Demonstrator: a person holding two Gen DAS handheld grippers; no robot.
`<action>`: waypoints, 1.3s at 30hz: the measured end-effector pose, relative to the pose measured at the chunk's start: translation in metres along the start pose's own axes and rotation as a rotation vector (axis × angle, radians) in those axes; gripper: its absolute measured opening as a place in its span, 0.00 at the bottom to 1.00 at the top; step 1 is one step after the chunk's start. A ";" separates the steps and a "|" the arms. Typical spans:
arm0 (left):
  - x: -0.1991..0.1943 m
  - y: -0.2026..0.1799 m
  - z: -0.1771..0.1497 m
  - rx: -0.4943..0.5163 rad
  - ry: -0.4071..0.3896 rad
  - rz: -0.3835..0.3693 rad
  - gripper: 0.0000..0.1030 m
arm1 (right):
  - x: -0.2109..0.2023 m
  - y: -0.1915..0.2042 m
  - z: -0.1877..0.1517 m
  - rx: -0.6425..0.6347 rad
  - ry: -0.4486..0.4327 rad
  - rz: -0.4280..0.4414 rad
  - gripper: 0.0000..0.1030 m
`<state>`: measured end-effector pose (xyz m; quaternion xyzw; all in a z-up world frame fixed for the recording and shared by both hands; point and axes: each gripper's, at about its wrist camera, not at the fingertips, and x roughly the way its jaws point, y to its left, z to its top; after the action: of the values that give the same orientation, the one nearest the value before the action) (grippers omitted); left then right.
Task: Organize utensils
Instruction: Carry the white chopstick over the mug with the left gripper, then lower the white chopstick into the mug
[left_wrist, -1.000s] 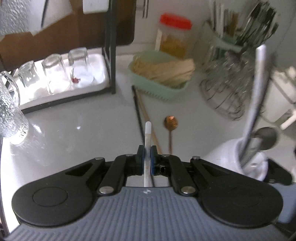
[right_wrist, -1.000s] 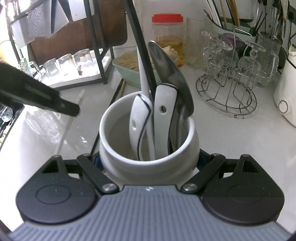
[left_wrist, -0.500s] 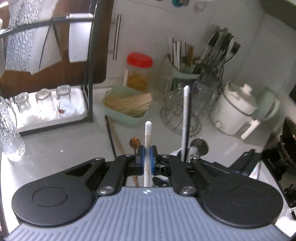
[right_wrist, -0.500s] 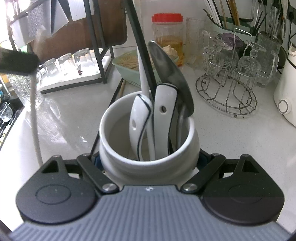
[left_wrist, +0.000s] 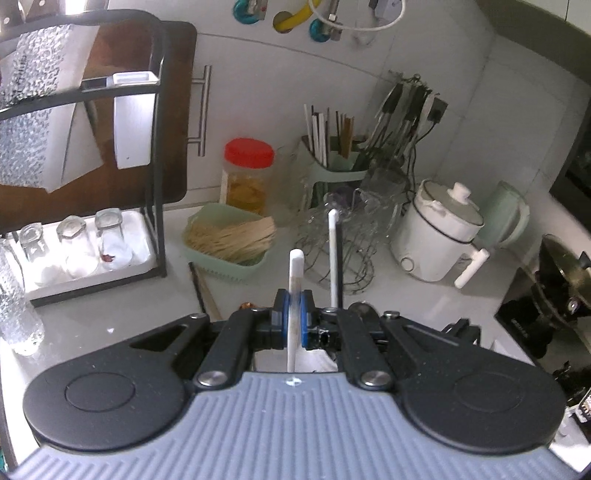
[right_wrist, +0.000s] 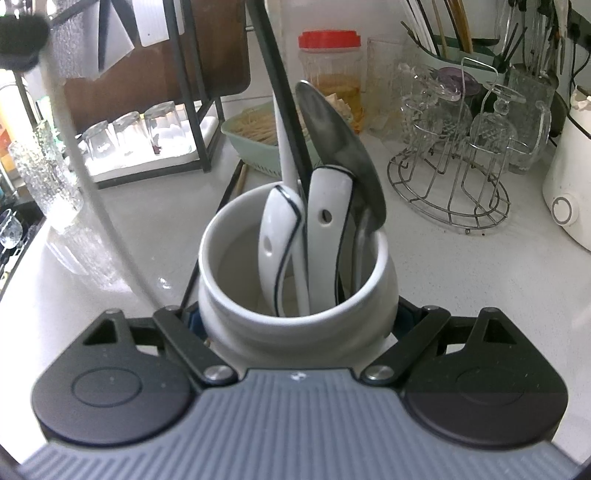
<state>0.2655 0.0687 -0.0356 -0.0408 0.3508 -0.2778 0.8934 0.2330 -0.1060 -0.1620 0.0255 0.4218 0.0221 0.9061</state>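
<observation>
The white chopstick (left_wrist: 295, 295) I am carrying stands almost upright between the blue pads (left_wrist: 281, 321) of my left hand-held gripper (left_wrist: 293, 325), clenched on it partway along its length. Its rounded top pokes up above the pads and its lower part runs down out of sight behind the gripper body. In the right wrist view the same stick shows as a pale, blurred line (right_wrist: 92, 177) slanting from the upper left down toward the near left side of the white crock (right_wrist: 295, 295), its lower end hidden behind the left finger of the right gripper.

So its long axis is close to vertical, leaning a little, and the stick sits just to the left of the crock, outside the rim rather than over the opening. I judge that this is what the coming move turns on: the lower tip has to clear the rim and come over the empty left half of the mouth, since the right half is already crowded with two white ceramic spoons (right_wrist: 328, 229), a metal spoon (right_wrist: 340, 147), a black handle and a white stick (left_wrist: 334, 258).

My right hand-held gripper (right_wrist: 295, 325) is grasping the crock by its sides, which rests on the white table (right_wrist: 443, 280), near its front edge. The left hand is the one that has to travel; the right only needs to steady the crock.

Further back on the table lie a loose dark chopstick (left_wrist: 195, 288) and a small copper spoon (left_wrist: 246, 305), not yet gathered, just in front of the green basket (left_wrist: 229, 240).
</observation>
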 end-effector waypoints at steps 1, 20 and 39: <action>0.000 -0.001 0.003 0.003 -0.002 -0.002 0.07 | 0.000 0.000 0.000 0.001 -0.001 -0.002 0.90; -0.034 -0.029 0.057 0.076 -0.079 -0.015 0.07 | 0.000 0.001 0.000 0.009 0.001 -0.008 0.90; -0.046 -0.054 0.086 0.113 -0.142 -0.067 0.07 | 0.001 -0.001 0.002 -0.004 0.007 0.003 0.90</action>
<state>0.2691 0.0370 0.0711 -0.0216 0.2687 -0.3233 0.9071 0.2348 -0.1069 -0.1613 0.0243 0.4248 0.0245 0.9046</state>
